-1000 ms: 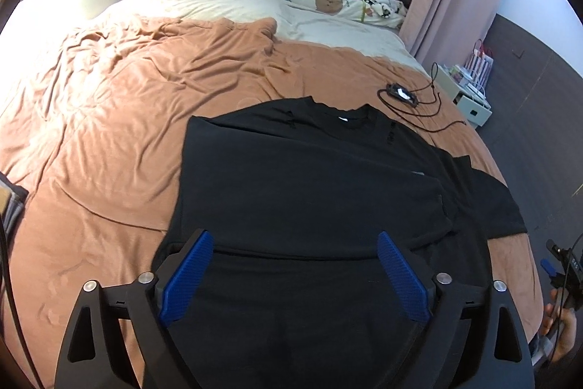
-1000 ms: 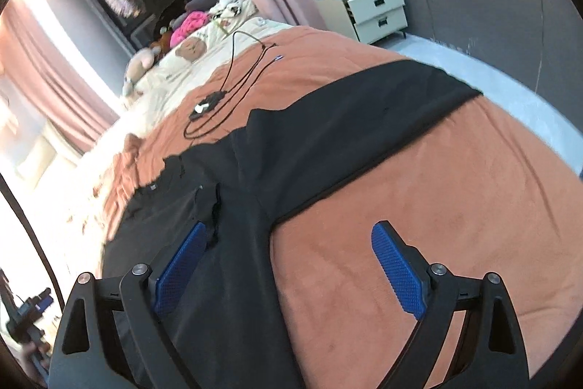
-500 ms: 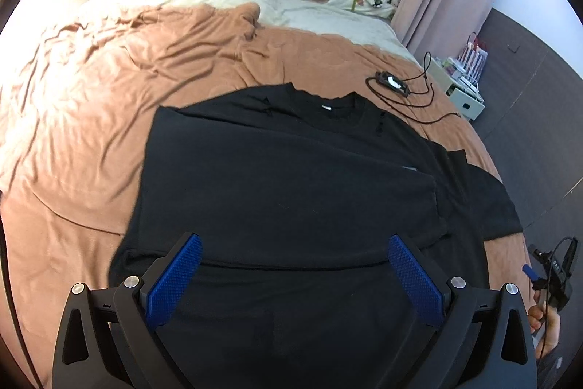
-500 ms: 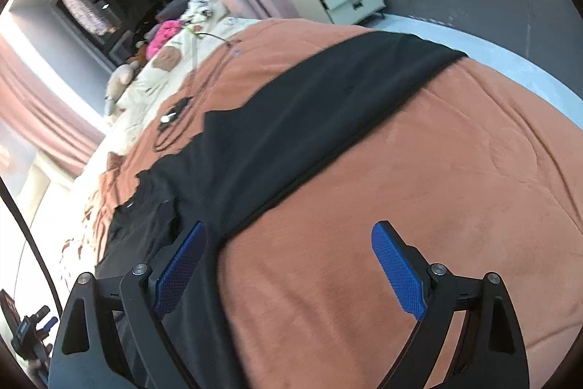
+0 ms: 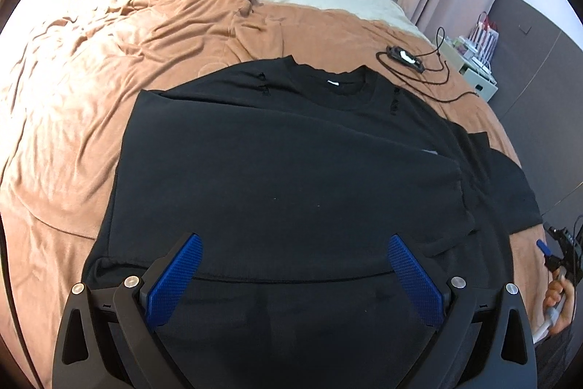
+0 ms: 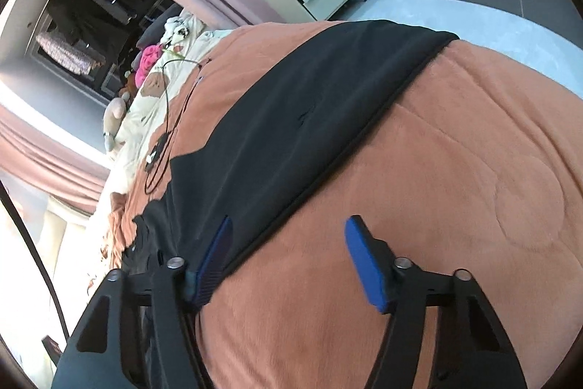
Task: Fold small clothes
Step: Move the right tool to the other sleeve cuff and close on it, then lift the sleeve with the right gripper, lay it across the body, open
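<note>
Your black shirt (image 5: 284, 177) lies half-folded on the bed (image 5: 73, 119); left claw (image 5: 291, 276) gapes empty, right claw (image 6: 288, 261) closing over its hem, folds remaining.

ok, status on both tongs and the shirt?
Left tongs open over black cotton T-shirt. Right tongs closing astride its hem, not yet gripping. Black cable lies clear beyond collar.

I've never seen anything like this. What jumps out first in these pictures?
A black cotton T-shirt lies spread across the rust-brown bed cover, one side already folded inward. The left gripper, with blue ridged pads, hangs wide open over its near hem. The right gripper is closing astride the shirt's side edge, not yet pinching it.
</note>
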`<state>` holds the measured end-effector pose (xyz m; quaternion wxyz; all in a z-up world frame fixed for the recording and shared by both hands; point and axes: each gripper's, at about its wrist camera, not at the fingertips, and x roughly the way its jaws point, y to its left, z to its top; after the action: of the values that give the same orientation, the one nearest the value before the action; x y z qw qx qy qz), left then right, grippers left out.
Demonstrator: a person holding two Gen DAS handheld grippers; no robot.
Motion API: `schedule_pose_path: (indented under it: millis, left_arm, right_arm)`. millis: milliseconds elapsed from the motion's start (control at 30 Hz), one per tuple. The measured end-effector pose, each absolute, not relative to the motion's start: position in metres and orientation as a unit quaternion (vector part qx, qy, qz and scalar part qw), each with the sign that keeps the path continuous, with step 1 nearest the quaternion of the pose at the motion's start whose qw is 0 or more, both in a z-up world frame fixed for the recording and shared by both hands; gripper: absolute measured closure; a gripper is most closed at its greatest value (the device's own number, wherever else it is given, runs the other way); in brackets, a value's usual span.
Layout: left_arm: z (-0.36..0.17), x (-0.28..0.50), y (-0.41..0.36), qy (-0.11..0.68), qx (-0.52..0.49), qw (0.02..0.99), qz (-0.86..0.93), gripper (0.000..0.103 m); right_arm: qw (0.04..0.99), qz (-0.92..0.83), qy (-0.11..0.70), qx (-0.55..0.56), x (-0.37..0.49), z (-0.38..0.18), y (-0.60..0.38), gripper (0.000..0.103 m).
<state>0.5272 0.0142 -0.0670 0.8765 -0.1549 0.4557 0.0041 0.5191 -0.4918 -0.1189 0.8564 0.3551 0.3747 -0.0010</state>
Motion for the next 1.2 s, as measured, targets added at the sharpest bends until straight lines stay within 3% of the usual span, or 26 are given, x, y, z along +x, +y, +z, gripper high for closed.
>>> schedule_pose_path:
  millis: [133,600,667,733,900,1200]
  left_arm:
    - [-0.075,0.532,0.014,0.462,-0.151,0.874,0.009,0.0]
    - [-0.074,0.528,0.046,0.461,-0.158,0.873,0.027,0.0]
    - [-0.071,0.525,0.054,0.456,-0.158,0.875,0.029,0.0]
    - [-0.07,0.522,0.06,0.454,-0.157,0.876,0.028,0.0]
    - [-0.073,0.52,0.076,0.455,-0.159,0.875,0.035,0.0]
    - [-0.075,0.509,0.091,0.45,-0.181,0.874,0.033,0.0]
  right_arm:
    - [0.849,-0.015,0.381,0.366,0.538,-0.129,-0.501,0.056]
    - [0.828,-0.077,0.327,0.448,0.563,-0.149,-0.519,0.059]
    - [0.832,-0.068,0.315,0.452,0.564,-0.15,-0.52,0.072]
    - [0.836,-0.058,0.316,0.445,0.556,-0.154,-0.519,0.093]
    - [0.868,-0.011,0.289,0.403,0.538,-0.129,-0.51,0.099]
    - [0.908,0.038,0.256,0.33,0.519,-0.054,-0.454,0.1]
